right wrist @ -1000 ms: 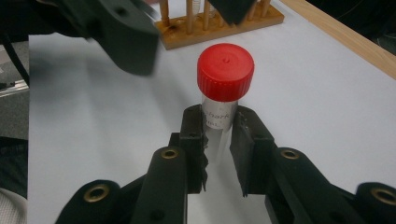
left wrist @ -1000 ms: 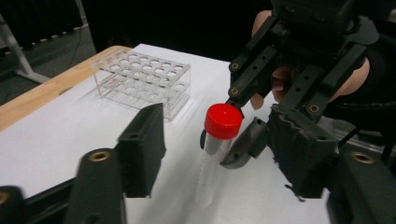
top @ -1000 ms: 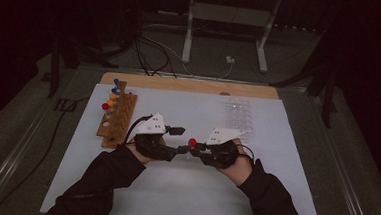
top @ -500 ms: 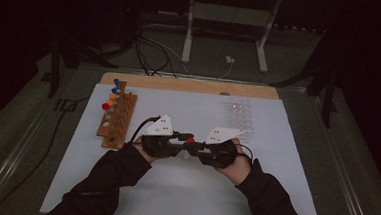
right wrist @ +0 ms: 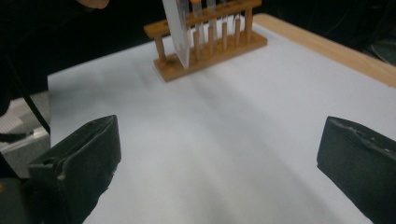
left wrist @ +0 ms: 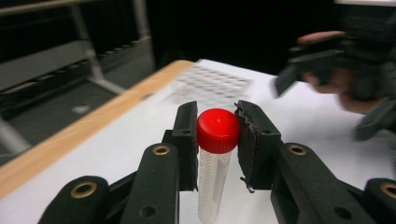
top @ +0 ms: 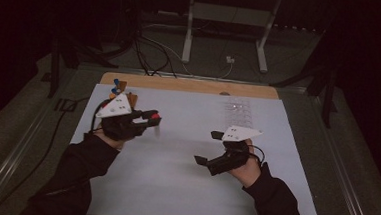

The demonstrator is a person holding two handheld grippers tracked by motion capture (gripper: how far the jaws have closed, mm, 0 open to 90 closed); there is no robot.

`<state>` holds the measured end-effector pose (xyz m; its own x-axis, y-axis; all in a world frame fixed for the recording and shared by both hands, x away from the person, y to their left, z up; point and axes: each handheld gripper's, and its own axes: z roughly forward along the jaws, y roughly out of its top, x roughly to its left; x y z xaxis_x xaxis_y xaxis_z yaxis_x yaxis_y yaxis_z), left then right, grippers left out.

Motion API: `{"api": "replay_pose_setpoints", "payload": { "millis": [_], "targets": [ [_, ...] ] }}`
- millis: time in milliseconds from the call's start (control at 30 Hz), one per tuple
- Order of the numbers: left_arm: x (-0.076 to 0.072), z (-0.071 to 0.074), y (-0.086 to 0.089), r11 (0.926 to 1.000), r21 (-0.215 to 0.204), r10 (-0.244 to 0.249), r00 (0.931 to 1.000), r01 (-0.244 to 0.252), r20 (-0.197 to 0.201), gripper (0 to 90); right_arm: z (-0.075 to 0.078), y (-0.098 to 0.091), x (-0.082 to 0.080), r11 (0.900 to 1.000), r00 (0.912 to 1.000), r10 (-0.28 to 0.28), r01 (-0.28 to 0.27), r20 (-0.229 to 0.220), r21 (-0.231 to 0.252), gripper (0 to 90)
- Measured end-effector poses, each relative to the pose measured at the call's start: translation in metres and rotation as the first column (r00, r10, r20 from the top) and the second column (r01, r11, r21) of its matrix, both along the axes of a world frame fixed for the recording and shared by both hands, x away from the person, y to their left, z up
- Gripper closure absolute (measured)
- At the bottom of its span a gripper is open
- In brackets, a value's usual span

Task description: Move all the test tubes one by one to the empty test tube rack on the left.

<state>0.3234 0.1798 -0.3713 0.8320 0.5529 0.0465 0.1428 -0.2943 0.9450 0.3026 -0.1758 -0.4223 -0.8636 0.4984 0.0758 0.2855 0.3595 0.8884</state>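
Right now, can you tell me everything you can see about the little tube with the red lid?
The tube is a slim, see-through one that looks like plastic, with faint marks printed down its side and a round red screw cap on top. It stands upright in the left gripper view, clamped just under and around the cap between the two black jaws of the left gripper. It is lifted off the white table. I cannot tell if anything is inside it.

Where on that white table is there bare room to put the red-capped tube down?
The widest bare patch of the white table lies between the two sleeves, below the left tool holding the red-capped tube and left of the open right tool. It is crowded at the far left by the wooden rack, and a clear tray sits far centre.
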Motion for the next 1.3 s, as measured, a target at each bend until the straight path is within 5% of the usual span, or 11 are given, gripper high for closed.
{"api": "replay_pose_setpoints", "payload": {
  "millis": [300, 567, 967, 1067, 1300],
  "targets": [
    [-0.003, 0.012, 0.062, 0.9853, -0.013, 0.171, 0.9852, -0.170, 0.017, 71.7, 0.001, -0.004, -0.005, 0.9999, 0.9991, -0.009, 0.010, 0.042, -0.012, 0.0],
    [0.002, 0.006, 0.104, 0.9522, -0.027, 0.304, 0.9525, -0.304, 0.003, 71.8, 0.000, -0.003, -0.006, 0.9999, 0.9986, -0.002, 0.002, 0.053, -0.010, 0.0],
    [0.020, -0.036, 0.122, 0.9179, -0.038, 0.392, 0.9175, -0.395, -0.067, 71.8, -0.001, -0.004, -0.007, 0.9998, 0.9980, 0.012, -0.011, 0.063, -0.019, 0.0],
    [0.022, -0.048, 0.125, 0.9129, -0.032, 0.403, 0.9108, -0.407, -0.090, 71.8, -0.001, -0.005, -0.007, 0.9998, 0.9978, 0.012, -0.011, 0.065, -0.018, 0.0],
    [0.021, -0.072, 0.127, 0.9108, -0.039, 0.404, 0.9069, -0.411, -0.119, 71.7, -0.002, -0.006, -0.007, 0.9997, 0.9982, 0.013, -0.012, 0.058, -0.019, 0.0]
  ]
}}
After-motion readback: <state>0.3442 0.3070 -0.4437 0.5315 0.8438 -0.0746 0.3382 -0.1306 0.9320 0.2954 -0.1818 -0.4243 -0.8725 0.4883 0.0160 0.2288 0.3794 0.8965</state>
